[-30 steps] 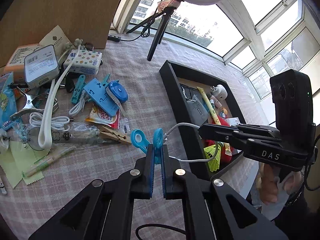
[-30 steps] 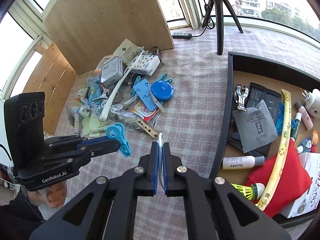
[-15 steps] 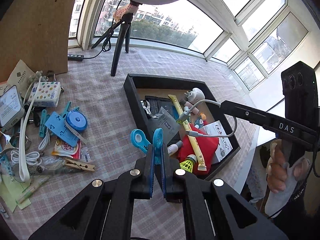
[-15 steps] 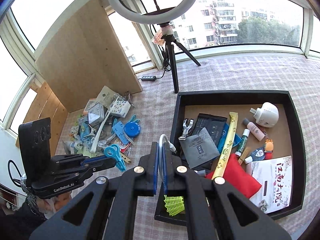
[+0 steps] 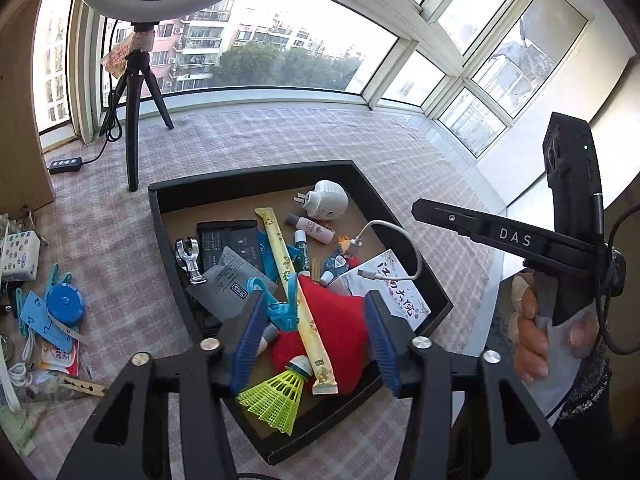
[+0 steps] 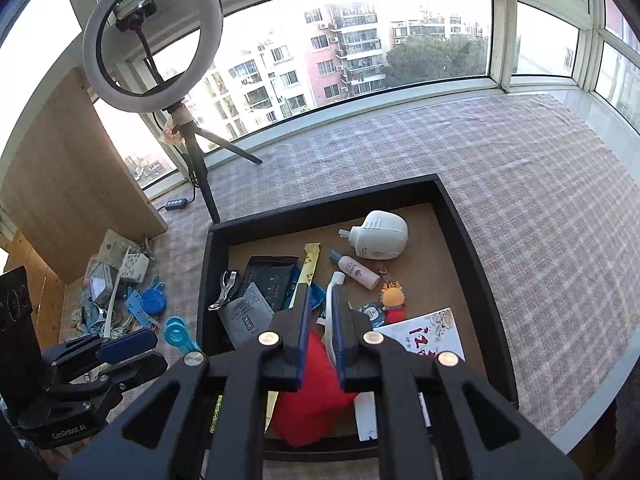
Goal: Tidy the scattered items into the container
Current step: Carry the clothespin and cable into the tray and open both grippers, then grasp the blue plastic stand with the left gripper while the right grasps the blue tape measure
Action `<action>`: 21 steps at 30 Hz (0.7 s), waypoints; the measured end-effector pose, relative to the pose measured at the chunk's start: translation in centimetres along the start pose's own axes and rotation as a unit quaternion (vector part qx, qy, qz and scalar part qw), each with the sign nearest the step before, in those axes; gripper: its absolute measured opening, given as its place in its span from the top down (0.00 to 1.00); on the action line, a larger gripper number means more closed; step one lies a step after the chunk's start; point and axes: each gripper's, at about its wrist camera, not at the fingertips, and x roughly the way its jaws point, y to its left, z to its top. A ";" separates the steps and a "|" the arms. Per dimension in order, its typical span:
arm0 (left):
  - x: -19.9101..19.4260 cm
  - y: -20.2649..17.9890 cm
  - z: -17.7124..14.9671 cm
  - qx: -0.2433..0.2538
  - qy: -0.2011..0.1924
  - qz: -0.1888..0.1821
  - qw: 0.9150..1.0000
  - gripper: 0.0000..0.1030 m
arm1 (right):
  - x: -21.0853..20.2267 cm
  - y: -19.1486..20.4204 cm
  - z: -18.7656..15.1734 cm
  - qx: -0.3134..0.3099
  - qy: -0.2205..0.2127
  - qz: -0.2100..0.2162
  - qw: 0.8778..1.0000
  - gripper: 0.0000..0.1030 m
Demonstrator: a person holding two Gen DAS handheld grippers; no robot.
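Note:
The black tray (image 5: 248, 174) (image 6: 320, 204) lies under both grippers, with a red pouch (image 5: 340, 328), a yellow shuttlecock (image 5: 276, 396) and a booklet (image 5: 396, 292) among its contents. My left gripper (image 5: 316, 344) (image 6: 154, 344) is opening wide. The blue clothespin (image 5: 280, 308) (image 6: 178, 334) hangs loose by its left pad above the tray. My right gripper (image 6: 322, 332) (image 5: 416, 206) is opening too. The white cable (image 6: 330, 308) (image 5: 400, 240) stands free in the gap between its pads and curls down over the booklet.
Scattered items (image 5: 60, 304) (image 6: 120, 292) are heaped on the checked cloth left of the tray. A ring light on a tripod (image 5: 132, 140) (image 6: 196, 152) stands behind, next to a wooden board (image 6: 68, 168). A hand (image 5: 532, 332) holds the right gripper's handle.
Both grippers carried their items from the cloth to above the tray, then opened. The clothespin and the cable are no longer pinched.

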 end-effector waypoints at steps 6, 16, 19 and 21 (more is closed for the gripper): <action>-0.2 -0.1 -0.9 0.012 -0.001 0.018 1.000 0.42 | 0.8 1.4 -0.7 -0.017 0.002 0.003 1.000 0.60; -2.4 5.6 -2.5 -0.040 -0.006 0.055 0.998 0.45 | 3.2 5.8 -0.8 -0.049 0.030 0.037 0.998 0.54; -3.3 8.3 -3.2 -0.064 -0.009 0.075 0.995 0.45 | 4.2 7.6 -1.1 -0.062 0.041 0.049 0.996 0.53; -3.8 10.2 -3.7 -0.079 -0.010 0.091 0.993 0.47 | 4.9 8.9 -1.3 -0.072 0.049 0.058 0.994 0.53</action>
